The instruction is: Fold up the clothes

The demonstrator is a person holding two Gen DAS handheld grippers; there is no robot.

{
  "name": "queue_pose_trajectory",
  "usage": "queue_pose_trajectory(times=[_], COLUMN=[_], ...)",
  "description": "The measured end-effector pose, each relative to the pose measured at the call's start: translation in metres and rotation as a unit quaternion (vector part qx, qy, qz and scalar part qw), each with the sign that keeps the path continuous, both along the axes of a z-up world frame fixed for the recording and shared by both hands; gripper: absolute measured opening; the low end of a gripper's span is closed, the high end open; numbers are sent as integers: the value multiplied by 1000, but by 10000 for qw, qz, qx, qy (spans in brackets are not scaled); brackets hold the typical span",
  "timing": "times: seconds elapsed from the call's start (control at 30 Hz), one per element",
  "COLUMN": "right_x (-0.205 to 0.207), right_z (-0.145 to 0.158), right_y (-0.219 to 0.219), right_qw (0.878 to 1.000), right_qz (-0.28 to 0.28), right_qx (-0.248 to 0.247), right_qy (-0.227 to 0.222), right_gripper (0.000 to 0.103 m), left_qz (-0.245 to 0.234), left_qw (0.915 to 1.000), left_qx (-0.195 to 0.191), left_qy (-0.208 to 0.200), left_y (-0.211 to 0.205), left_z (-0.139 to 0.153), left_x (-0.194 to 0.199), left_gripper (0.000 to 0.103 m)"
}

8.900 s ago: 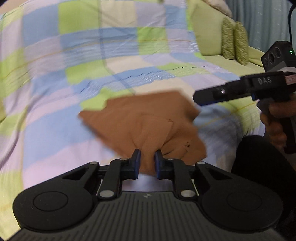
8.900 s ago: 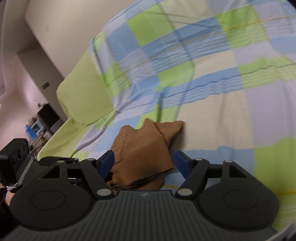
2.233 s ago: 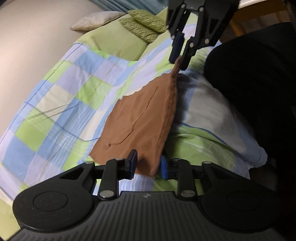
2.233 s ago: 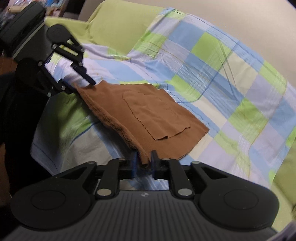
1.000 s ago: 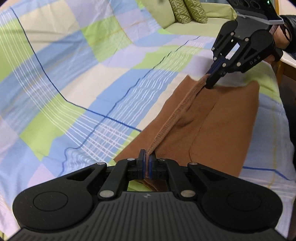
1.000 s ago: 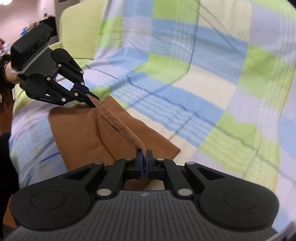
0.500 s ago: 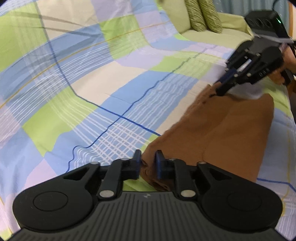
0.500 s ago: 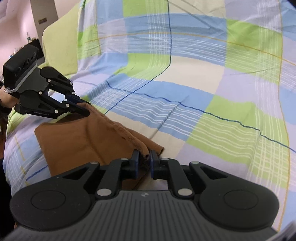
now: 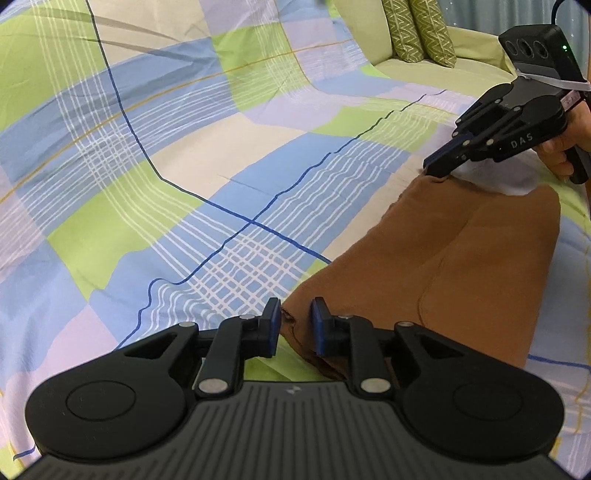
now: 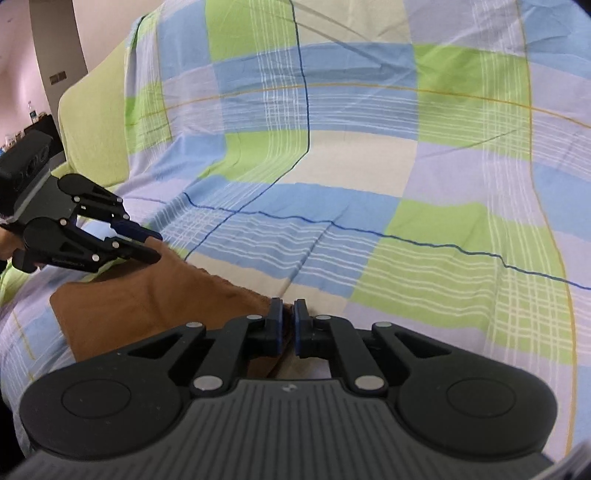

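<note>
A brown cloth [image 9: 443,277] lies folded and flat on the checked bed sheet [image 9: 184,166]. My left gripper [image 9: 293,325] is open, and the cloth's near corner lies loose between its pads. In the right wrist view that gripper [image 10: 155,245] hovers over the cloth's [image 10: 147,302] far end. My right gripper [image 10: 289,325] is closing to a thin slit at the cloth's edge, with no cloth pinched between its pads. Seen from the left wrist, the right gripper [image 9: 432,168] rests its tips at the cloth's far corner.
Checked sheet [image 10: 369,166] covers the surface beyond the cloth and rises up a backrest. Two patterned green cushions [image 9: 417,33] stand at the far right. A person's hand [image 9: 557,151] holds the right gripper's handle. A green sofa back [image 10: 92,129] stands at left.
Both grippers lowered the raised cloth edge onto the sheet. The left jaws opened and let the corner go. The right jaws let the edge slip out and narrowed again.
</note>
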State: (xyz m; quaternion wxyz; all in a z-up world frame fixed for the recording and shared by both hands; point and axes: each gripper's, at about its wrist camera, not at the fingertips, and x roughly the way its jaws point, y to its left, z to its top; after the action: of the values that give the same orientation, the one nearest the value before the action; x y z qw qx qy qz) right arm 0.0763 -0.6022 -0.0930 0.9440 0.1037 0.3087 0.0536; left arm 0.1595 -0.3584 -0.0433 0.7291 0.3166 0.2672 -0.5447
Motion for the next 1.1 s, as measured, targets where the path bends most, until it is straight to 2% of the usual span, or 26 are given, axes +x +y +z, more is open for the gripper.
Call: queue_pose_trajectory(times=[0.1,0.23,0.33,0.43,0.47,0.5,0.53,0.63,0.67,0.77,0.87,0.93,0.97,1.0,1.03,1.1], right_x=[1,-8,-33,-63,-72,-81,-93,-111,-113,-109,-91,-81,-78,-74,-71,-74], right_z=[-2,8,29,42,44,46,47,44,43,31,18,11,8,3,-2,-7], right_y=[-1,-4,7,32,42,52,73,123,135,170,194,203,206,210,212,210], right_qw=[9998,9966,9966,9962,9956,9945,9903,9700,9631,9325,9000,8840,8777,8648,8537,8340], right_qz=[-170,-672,-518,-269,-170,-63,144,708,850,1250,1511,1614,1657,1736,1792,1861], right_qx=[-137,-470,-524,-665,-769,-906,-1280,-2278,-2513,-3368,-4081,-4383,-4492,-4709,-4889,-5194], right_qy=[-13,-97,-364,-496,-516,-525,-529,-470,-447,-377,-240,-201,-180,-138,-103,-114], right_gripper=[3,4,6,8,13,16,20,24,29,41,41,41,41,40,40,33], left_qz=[118,425,414,-63,-318,-569,-807,-1337,-1451,-1663,-1710,-1743,-1749,-1730,-1706,-1654], left_qw=[9999,9988,9982,9964,9942,9908,9858,9634,9564,9373,9281,9242,9243,9263,9282,9305], left_qx=[-80,-150,-229,-269,-251,-212,-96,381,526,859,959,1043,1104,1142,1146,1127], left_qy=[65,-186,-379,-803,-997,-1207,-1473,-2292,-2478,-2939,-3166,-3234,-3209,-3147,-3103,-3068], left_y=[2,17,33,52,59,65,67,65,61,47,32,28,26,24,24,26], left_z=[0,13,26,35,37,37,34,15,8,-12,-21,-25,-27,-28,-27,-27], left_x=[4,0,-14,-53,-72,-91,-109,-152,-161,-177,-181,-178,-175,-172,-170,-167], left_gripper=[27,26,26,40,45,48,49,49,49,50,50,50,45,39,38,38])
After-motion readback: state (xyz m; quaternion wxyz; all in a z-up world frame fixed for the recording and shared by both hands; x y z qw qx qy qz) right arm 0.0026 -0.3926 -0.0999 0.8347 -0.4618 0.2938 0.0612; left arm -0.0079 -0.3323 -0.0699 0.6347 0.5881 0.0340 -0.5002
